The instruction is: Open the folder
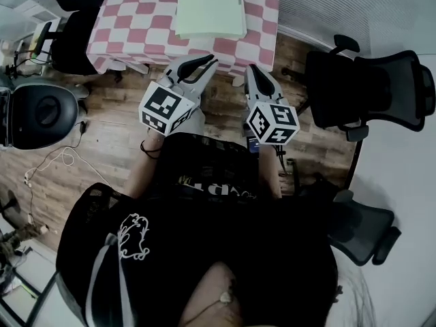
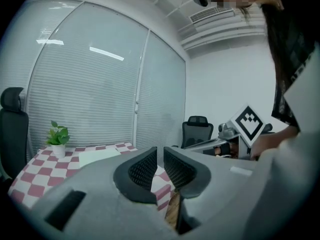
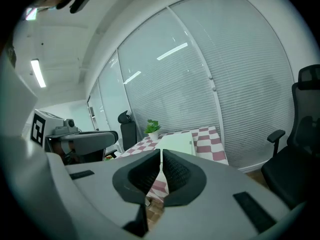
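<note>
Left chair: a black office chair [image 1: 41, 111] stands on the wooden floor [image 1: 109, 148], off the table's near left corner.
Table: the table [image 1: 136, 19] wears a red-and-white checked cloth; the head view cuts off its far edge.
Plant: a small potted plant [image 2: 57, 134] stands near the table's far edge, well apart from the folder.
Left gripper: the left gripper [image 1: 208, 61] hangs over the floor with its tips at the table's near edge, pointing towards the table. Its jaws are drawn together with only a slit between the pads, and nothing is in them.
Folder: the pale folder [image 1: 210, 5] lies flat and closed on the cloth, right of the table's middle. Its near edge is close to the table's near edge, and neither gripper touches it.
Right gripper: the right gripper [image 1: 251, 68] is just off the table's near edge, beside the left one, and aims at the folder. Its jaws meet at the tips and are empty.
Right chair: another black office chair [image 1: 368, 90] stands off the table's near right corner.
</note>
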Demonstrator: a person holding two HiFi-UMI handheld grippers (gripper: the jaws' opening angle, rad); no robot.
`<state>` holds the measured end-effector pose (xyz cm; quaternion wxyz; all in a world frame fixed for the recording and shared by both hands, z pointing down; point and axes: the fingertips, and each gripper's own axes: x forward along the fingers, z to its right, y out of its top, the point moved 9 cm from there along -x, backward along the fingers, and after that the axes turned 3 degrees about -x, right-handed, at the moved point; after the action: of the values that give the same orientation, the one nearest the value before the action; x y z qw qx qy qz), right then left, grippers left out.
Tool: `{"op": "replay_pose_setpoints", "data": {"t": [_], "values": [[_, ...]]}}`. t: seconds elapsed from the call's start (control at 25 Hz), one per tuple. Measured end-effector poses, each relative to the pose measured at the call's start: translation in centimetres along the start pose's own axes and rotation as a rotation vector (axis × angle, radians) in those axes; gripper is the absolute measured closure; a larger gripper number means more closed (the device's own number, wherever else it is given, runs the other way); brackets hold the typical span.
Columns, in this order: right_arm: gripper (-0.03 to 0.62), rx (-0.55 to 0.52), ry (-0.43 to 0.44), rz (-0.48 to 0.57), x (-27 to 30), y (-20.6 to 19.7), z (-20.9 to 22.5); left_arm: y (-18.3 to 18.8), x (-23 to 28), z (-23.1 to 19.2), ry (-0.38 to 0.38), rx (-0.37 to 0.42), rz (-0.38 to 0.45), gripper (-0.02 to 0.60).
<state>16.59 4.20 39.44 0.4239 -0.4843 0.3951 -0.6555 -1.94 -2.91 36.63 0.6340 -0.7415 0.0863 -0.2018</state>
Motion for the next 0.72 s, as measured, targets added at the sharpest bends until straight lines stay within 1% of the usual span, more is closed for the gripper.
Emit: {"op": "replay_pose_setpoints", "data": {"t": [0.16, 0.4, 0.56, 0.72], "values": [[0.573, 0.002, -0.022, -0.009, 4.0, 1.5, -0.3, 1.0, 1.1, -4.7, -0.011, -0.013, 0.008, 0.529], [0.573, 0.006, -0.065, -0.034, 9.4, 2.8, -0.5, 1.2, 2.6, -10.3, -0.053, -0.002, -0.024, 0.529], [0.573, 0.008, -0.105, -0.046, 12.0, 3.4, -0.5, 1.0, 3.6, -13.3, -0.089, -0.019, -0.067, 0.529], [0.573, 0.004, -0.151, -0.064, 13.6, 3.6, -0.1, 0.6, 5.1, -15.6, -0.128, -0.021, -0.066, 0.529]]}}
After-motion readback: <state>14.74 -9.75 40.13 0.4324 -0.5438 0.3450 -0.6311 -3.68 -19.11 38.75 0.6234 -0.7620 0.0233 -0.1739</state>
